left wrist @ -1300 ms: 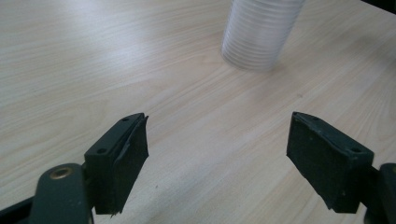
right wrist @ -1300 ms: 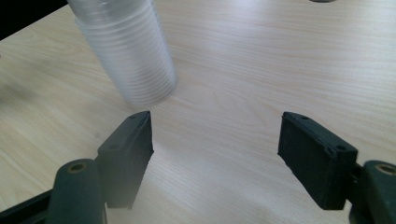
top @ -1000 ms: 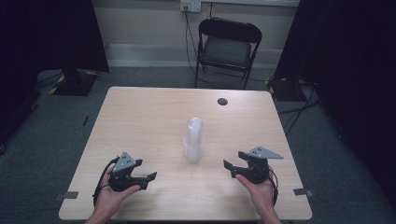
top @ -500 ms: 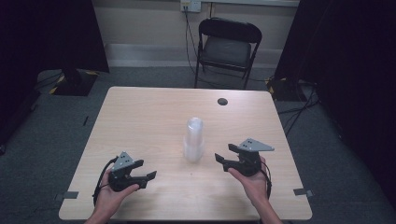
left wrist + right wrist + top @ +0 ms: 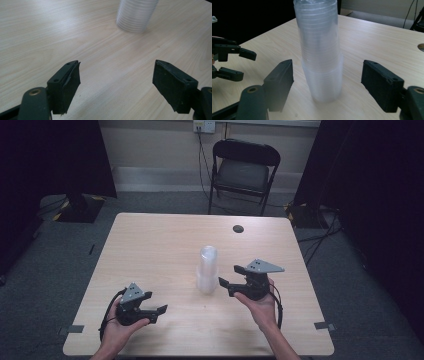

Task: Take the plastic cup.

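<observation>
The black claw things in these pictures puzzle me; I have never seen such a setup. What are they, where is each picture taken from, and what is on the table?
They are hand-held tools, not a robot: a person holds a two-jaw gripper in each hand. The high view looks down on the wooden table from above, with the left gripper and the right gripper near its front edge. The other two pictures come from small cameras riding on the grippers, looking out between their black jaws. On the table stands an upright stack of clear plastic cups, and near the far edge is a small dark round hole. Both grippers are open and hold nothing; the right one points at the stack, its jaws apart on either side of it without touching.
</observation>
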`<action>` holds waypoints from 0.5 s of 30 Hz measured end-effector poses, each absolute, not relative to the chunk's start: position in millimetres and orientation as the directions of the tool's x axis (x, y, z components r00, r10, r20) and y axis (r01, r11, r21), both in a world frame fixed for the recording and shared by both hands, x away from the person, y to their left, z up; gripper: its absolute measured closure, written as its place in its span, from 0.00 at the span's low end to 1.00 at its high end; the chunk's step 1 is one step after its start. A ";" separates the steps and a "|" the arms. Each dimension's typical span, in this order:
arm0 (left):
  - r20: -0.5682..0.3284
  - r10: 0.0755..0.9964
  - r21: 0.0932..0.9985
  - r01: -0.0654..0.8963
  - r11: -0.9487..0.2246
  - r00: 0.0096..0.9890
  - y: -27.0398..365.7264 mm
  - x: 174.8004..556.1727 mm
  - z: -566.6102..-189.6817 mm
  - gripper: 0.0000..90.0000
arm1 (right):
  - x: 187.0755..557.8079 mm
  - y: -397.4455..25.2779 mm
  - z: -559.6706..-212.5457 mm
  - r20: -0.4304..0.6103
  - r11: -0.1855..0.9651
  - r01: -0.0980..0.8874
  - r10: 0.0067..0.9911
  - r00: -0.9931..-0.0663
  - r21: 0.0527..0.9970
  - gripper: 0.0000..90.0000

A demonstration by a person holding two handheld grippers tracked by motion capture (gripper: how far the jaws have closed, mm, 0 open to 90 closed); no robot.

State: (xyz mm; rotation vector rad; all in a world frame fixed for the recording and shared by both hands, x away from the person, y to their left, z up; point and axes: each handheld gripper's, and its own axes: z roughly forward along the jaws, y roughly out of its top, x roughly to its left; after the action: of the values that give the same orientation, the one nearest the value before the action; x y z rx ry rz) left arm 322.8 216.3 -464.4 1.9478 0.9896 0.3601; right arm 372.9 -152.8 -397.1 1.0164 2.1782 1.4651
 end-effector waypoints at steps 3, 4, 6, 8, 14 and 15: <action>-0.124 0.762 0.821 0.497 -0.282 0.636 217.7 323.2 -464.5 0.23 | 378.1 -146.8 -396.0 0.115 0.222 0.367 0.698 -0.707 0.903 0.26; -0.122 0.762 0.821 0.496 -0.283 0.636 218.2 323.3 -464.5 0.23 | 379.5 -145.0 -395.8 0.113 0.221 0.362 0.697 -0.708 0.906 0.25; -0.130 0.764 0.821 0.500 -0.274 0.632 218.2 323.0 -464.6 0.23 | 382.5 -141.7 -395.2 0.114 0.217 0.357 0.693 -0.712 0.909 0.24; -0.129 0.766 0.821 0.501 -0.274 0.630 218.4 323.2 -464.7 0.23 | 385.8 -138.2 -394.6 0.116 0.212 0.351 0.688 -0.716 0.912 0.24; -0.125 0.765 0.821 0.499 -0.278 0.632 218.3 323.2 -464.4 0.23 | 395.4 -125.5 -397.3 0.123 0.203 0.353 0.689 -0.715 0.913 0.19; -0.125 0.765 0.821 0.499 -0.277 0.631 218.5 323.2 -464.4 0.23 | 397.9 -123.0 -398.3 0.126 0.205 0.356 0.685 -0.717 0.912 0.19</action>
State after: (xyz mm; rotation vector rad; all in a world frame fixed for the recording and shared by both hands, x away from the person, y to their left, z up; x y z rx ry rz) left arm 323.2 218.5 -464.4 1.9439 0.9973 0.3695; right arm 397.9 -123.0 -398.3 0.9801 2.1775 1.5170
